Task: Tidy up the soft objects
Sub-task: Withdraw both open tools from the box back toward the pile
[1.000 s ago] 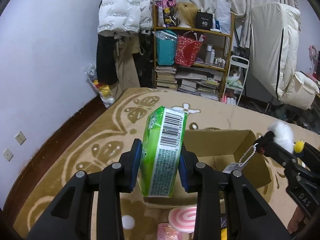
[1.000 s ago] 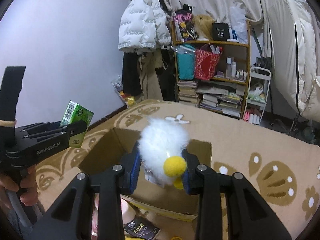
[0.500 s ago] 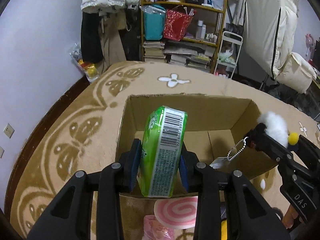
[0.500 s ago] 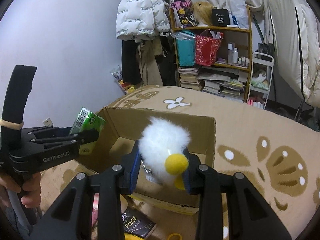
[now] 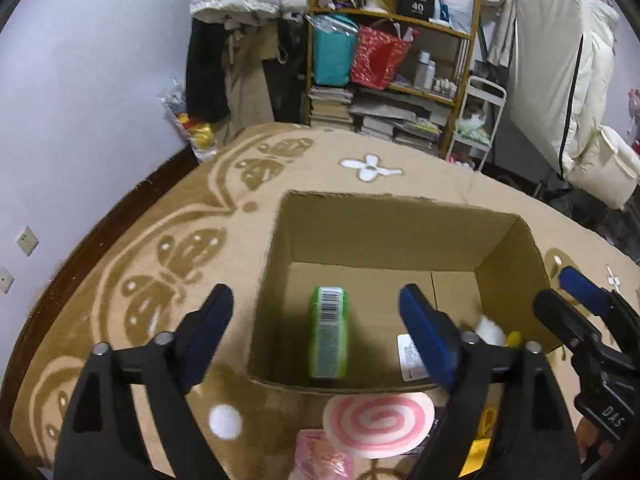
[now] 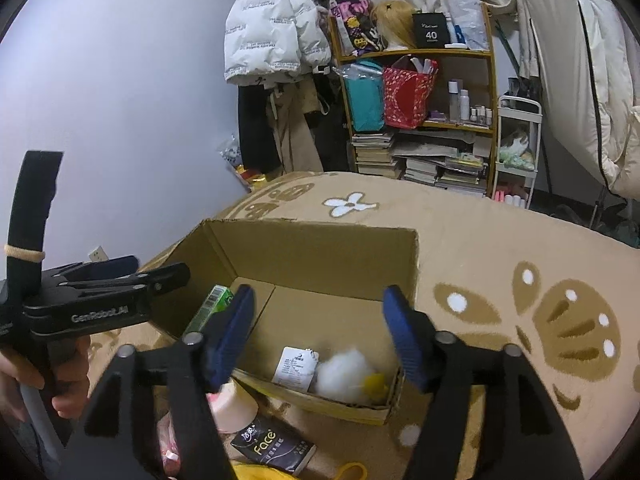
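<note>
An open cardboard box stands on the patterned blanket. Inside it lies a green tissue pack on its edge. A white fluffy toy with a yellow beak and its paper tag rest in the box's near right corner. My left gripper hangs above the box's near left part, its jaws opening, nothing pressed between them. Over the near right corner my right gripper is opening too, clear of the toy.
Just outside the box's near wall lie a pink spiral cushion, a pink packet, a black "Face" tissue pack and something yellow. A hand holds the left gripper. A cluttered shelf stands beyond the bed.
Both grippers sank over the box and let go. The green pack dropped from the left jaws onto the box floor, the fluffy toy from the right jaws into the near corner.
</note>
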{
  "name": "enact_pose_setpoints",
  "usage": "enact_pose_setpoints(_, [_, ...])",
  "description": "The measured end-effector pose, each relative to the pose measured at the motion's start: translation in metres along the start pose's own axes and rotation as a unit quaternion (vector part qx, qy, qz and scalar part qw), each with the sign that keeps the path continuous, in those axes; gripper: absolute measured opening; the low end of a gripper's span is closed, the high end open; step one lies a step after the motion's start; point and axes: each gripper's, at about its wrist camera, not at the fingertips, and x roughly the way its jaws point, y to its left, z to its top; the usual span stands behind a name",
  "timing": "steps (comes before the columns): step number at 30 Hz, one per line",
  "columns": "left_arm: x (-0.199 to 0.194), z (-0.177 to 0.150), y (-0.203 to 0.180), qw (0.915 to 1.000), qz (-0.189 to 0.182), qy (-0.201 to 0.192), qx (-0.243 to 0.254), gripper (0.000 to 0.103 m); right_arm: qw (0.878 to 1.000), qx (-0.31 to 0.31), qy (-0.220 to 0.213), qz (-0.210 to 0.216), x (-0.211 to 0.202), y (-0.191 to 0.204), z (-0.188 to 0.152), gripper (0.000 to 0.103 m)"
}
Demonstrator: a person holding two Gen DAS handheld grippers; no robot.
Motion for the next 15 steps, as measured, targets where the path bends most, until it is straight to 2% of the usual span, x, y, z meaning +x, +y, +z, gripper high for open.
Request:
enact_pose_setpoints(1, [-0.003,0.0,0.001,1.0,0.006,-0.006,-0.001,0.091,1.0,0.002,-0.005,-0.003,-0.003,0.0,0.001,0.089])
enact_pose_setpoints(4, [-0.014,0.0,0.004,0.9998,0.009,-0.016,-0.004,0.099,1.0,0.007,-0.021,-0.003,-0.014,0.001,0.005,0.103])
enact_pose_setpoints(9, [-0.032,-0.001,0.008,0.9996,0.014,-0.021,-0.014,0.101,1.0,0.002,-0.028,-0.004,-0.029,0.006,0.011,0.103])
enact_pose_setpoints(15, [-0.054,-0.004,0.013,0.9998,0.013,-0.007,-0.016,0.101,0.999,-0.002,-0.032,-0.011,-0.051,0.013,0.012,0.103])
